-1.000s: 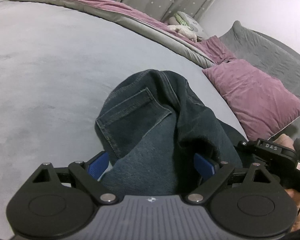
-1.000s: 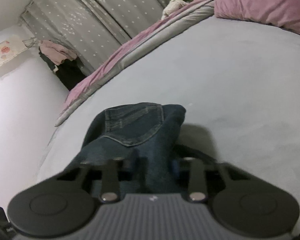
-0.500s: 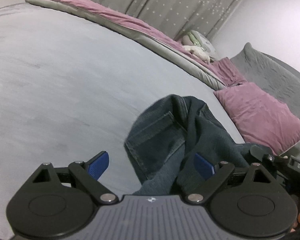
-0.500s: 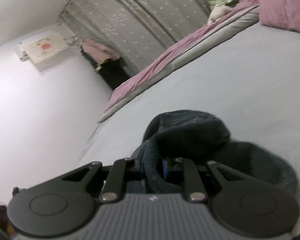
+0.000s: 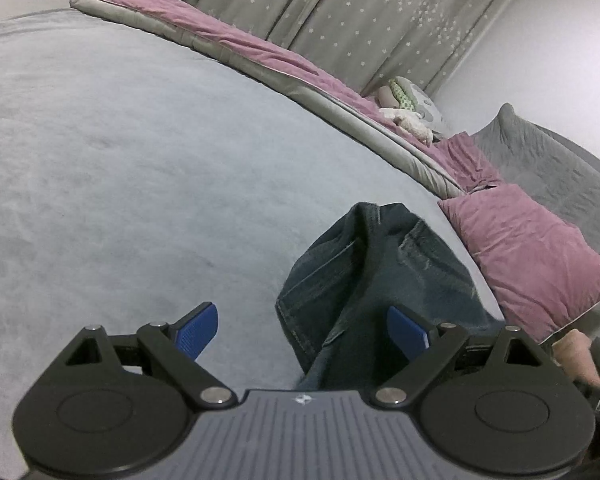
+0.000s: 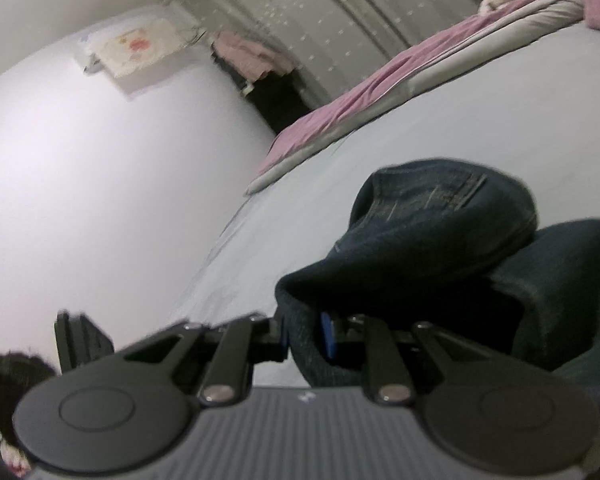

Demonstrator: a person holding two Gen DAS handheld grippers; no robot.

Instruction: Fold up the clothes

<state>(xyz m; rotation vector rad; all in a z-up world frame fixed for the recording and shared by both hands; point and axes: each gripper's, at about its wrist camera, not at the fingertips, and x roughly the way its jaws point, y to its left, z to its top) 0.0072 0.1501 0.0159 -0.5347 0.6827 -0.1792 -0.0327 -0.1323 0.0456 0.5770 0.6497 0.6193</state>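
Grey bed (image 5: 120, 184), jeans (image 6: 440, 232) pinched in right gripper's (image 6: 306, 338) closed jaws, beside left gripper's (image 5: 302, 326) wide-open jaws.

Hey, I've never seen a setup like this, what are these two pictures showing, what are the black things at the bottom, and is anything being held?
No robot is here: a person holds a hand tool in each hand, each with two-finger tongs and a wide-angle camera that looks along the fingers. The black rounded parts at the bottom are the tools themselves.

One picture comes from the left tongs. Their blue-padded fingers stand wide apart, gripping nothing, though part of the dark blue denim jeans lies between them.

The other picture comes from the right tongs, which are shut on a fold of the same jeans.

The jeans lie bunched on a pale grey bed cover. Beside them is a mauve velvet pillow, with a grey star-patterned curtain behind the bed.
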